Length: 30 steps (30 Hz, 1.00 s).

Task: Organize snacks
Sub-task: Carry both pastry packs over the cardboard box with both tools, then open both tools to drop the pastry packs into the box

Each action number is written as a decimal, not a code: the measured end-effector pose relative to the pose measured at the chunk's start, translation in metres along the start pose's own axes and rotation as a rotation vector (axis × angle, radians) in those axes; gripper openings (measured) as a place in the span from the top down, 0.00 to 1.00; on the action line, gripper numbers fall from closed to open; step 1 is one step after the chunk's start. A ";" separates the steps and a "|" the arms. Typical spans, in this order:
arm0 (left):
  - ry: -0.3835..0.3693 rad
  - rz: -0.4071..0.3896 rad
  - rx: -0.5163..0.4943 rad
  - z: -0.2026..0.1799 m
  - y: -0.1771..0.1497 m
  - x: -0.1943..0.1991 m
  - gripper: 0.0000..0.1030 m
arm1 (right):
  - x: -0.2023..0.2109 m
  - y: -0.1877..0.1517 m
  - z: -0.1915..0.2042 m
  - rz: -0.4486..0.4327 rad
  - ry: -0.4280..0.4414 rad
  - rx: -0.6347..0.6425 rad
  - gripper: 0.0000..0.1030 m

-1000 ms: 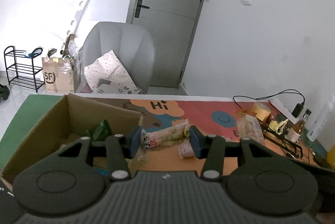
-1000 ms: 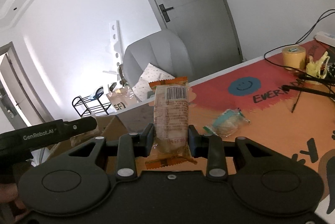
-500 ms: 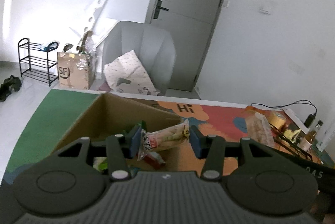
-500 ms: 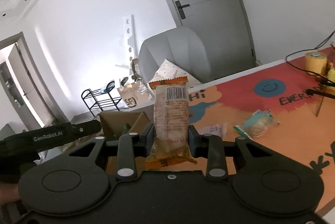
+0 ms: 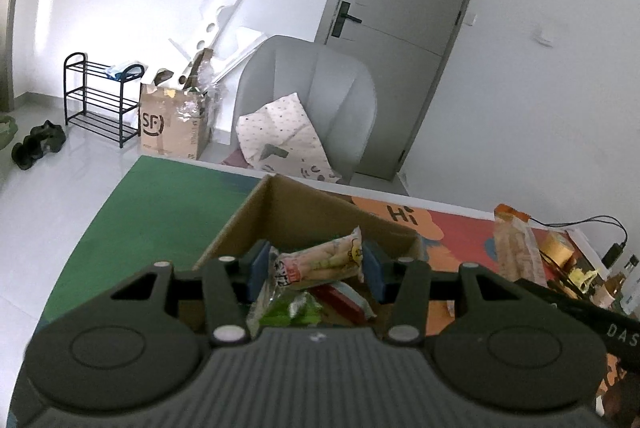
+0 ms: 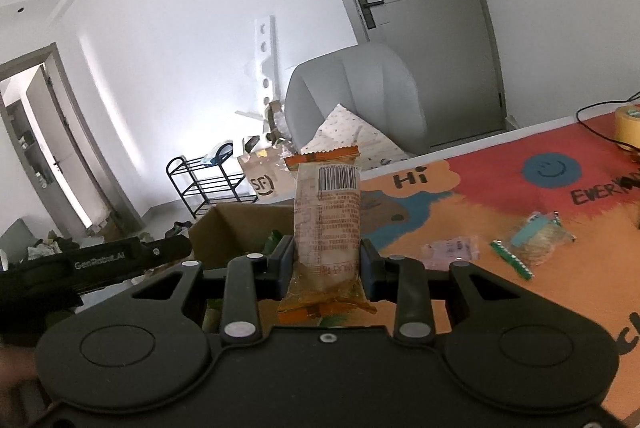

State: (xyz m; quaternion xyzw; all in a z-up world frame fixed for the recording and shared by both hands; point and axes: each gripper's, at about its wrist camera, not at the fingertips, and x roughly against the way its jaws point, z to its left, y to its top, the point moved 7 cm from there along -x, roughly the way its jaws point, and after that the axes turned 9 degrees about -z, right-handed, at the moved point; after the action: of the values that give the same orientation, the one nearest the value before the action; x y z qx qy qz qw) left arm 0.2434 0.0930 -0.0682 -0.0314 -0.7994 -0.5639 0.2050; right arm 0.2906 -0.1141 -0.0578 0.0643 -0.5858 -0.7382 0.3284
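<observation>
My left gripper point(image 5: 316, 264) is shut on a pale yellow snack packet point(image 5: 320, 262), held crosswise over the open cardboard box point(image 5: 288, 212). Green and red packets point(image 5: 316, 302) lie inside the box. My right gripper point(image 6: 326, 260) is shut on an orange-ended snack packet point(image 6: 326, 220), held upright just right of the box point(image 6: 240, 232). That packet also shows at the right of the left wrist view point(image 5: 516, 248). Two more packets lie on the mat: a pink one point(image 6: 452, 250) and a blue-green one point(image 6: 536, 238).
The colourful mat point(image 6: 500, 196) covers the table, with a green part point(image 5: 160, 204) left of the box. A tape roll point(image 6: 628, 122), cables and bottles point(image 5: 624, 284) sit at the far right. A grey chair point(image 5: 308, 100) stands behind the table.
Both grippers have moved left with their packets. The left one now holds its packet over the box; the right one has come close to the box's right side.
</observation>
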 end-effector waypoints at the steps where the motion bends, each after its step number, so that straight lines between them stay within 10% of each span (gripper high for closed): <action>1: 0.002 0.002 0.004 0.002 0.000 -0.001 0.52 | -0.001 0.000 0.003 0.002 0.003 0.003 0.69; 8: -0.042 0.022 0.040 0.011 0.000 -0.002 0.30 | -0.014 0.000 0.023 0.015 0.032 0.023 0.69; 30: 0.010 0.031 0.056 0.022 0.002 0.009 0.11 | -0.021 -0.002 0.034 0.049 0.043 -0.013 0.56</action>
State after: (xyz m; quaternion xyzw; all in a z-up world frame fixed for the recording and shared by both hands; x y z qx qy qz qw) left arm 0.2294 0.1121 -0.0698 -0.0353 -0.8133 -0.5382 0.2183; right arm 0.2892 -0.0740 -0.0551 0.0634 -0.5751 -0.7322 0.3594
